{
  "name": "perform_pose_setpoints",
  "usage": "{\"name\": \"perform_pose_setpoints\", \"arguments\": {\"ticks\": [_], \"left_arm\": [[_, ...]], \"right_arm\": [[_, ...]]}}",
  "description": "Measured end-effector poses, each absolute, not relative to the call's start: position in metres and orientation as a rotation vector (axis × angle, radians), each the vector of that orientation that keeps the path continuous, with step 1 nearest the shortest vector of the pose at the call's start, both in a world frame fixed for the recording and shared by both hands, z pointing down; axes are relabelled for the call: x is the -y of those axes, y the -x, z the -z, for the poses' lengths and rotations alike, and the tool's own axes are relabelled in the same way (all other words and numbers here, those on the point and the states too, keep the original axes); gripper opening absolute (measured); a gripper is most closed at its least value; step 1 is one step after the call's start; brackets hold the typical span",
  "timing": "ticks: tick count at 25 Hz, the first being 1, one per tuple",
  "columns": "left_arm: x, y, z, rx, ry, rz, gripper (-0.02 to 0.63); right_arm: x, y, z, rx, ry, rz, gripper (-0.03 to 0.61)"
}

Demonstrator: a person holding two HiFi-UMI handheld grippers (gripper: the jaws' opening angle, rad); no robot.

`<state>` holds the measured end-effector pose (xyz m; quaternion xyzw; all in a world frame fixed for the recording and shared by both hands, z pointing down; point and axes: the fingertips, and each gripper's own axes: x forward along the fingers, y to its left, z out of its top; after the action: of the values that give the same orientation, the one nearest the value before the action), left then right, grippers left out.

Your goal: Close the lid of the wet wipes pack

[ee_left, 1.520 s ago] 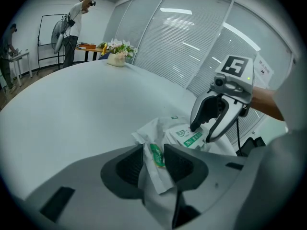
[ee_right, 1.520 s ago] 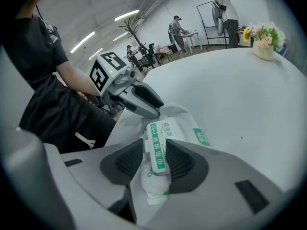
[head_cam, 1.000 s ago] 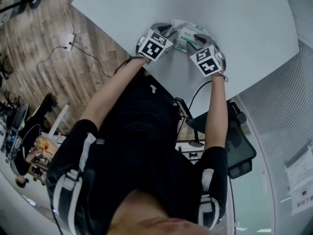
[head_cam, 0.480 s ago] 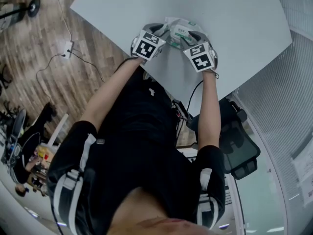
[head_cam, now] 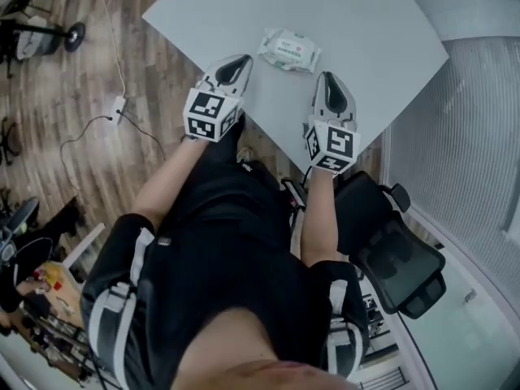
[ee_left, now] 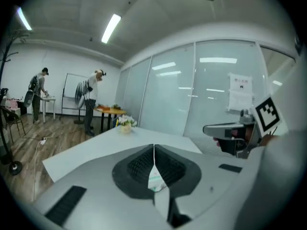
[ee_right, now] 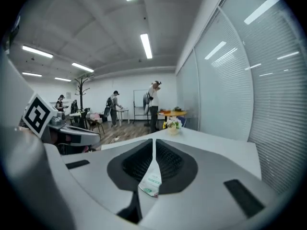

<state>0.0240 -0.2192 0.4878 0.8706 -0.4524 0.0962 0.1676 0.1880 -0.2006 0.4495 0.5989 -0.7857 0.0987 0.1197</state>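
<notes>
The wet wipes pack (head_cam: 289, 49), white with a green label, lies flat on the grey table (head_cam: 366, 31) near its front edge, and its lid looks down. My left gripper (head_cam: 241, 58) is raised to the lower left of the pack, apart from it, jaws shut and empty. My right gripper (head_cam: 328, 78) hovers to the pack's lower right, its jaws closing with nothing between them. In the left gripper view only a sliver of the pack (ee_left: 156, 178) shows below the shut gripper (ee_left: 154, 147). The right gripper view shows the pack (ee_right: 151, 182) the same way under the gripper (ee_right: 153, 142).
A small flower pot (ee_left: 125, 123) stands at the far end of the table. A black office chair (head_cam: 390, 250) is at my right. Cables and a power strip (head_cam: 119, 104) lie on the wooden floor at left. People work at distant tables; glass walls line the right side.
Both grippers have left the pack, rising and pulling back toward the person, and their jaws have come together. The pack now lies uncovered on the table.
</notes>
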Motion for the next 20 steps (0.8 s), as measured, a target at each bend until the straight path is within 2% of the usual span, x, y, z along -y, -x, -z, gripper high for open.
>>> {"name": "perform_pose_setpoints", "arguments": {"ticks": [4,8,20], "left_arm": [[0.157,-0.017,-0.397,1.361,-2.596,-0.084,0.028],[0.106,-0.006,-0.348,1.386,-2.623,-0.009,0.028],[0.053,0.041,-0.352,1.331,-2.645,0.046,0.028]], "right_arm": [[0.134,-0.194,-0.389,2.344,-1.885,-0.203,0.027],[0.079,-0.185,-0.364,2.364,-1.959,-0.193,0.023],[0.010,-0.130,-0.364,2.376,-1.989,-0.253,0.021]]}}
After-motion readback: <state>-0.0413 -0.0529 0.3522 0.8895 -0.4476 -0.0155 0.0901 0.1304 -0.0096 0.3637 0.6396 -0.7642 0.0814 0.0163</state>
